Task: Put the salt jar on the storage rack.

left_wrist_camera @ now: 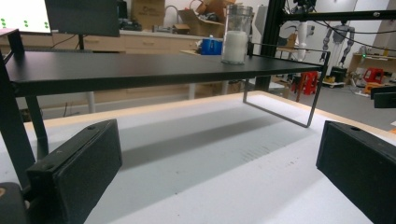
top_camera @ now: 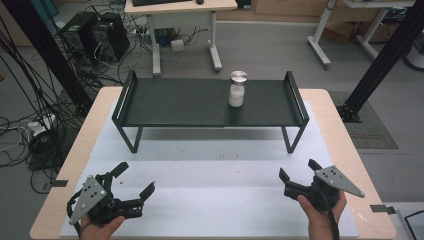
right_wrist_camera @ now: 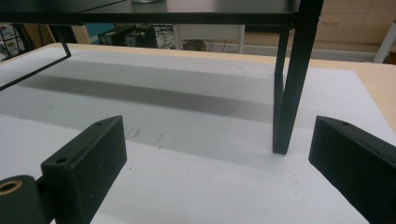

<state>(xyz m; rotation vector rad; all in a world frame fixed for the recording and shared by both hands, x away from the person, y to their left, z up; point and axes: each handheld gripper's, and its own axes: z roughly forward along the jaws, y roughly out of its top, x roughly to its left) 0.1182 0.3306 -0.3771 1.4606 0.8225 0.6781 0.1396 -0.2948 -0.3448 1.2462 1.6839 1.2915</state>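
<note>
Reaching for the clear glass jar of white powder with a metal lid (top_camera: pixel 237 89), upright on the black metal shelf (top_camera: pixel 190 104), keep your right gripper (top_camera: pixel 299 176) and left gripper (top_camera: pixel 135 180) wide open and empty, approaching level.

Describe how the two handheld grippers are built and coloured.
Both are black. The left gripper and right gripper each carry a grey three-cornered plate dotted with small holes on top, and a black cable trails back from each. Close up, the jaws are thick matte-black blocks with small screw holes.
</note>
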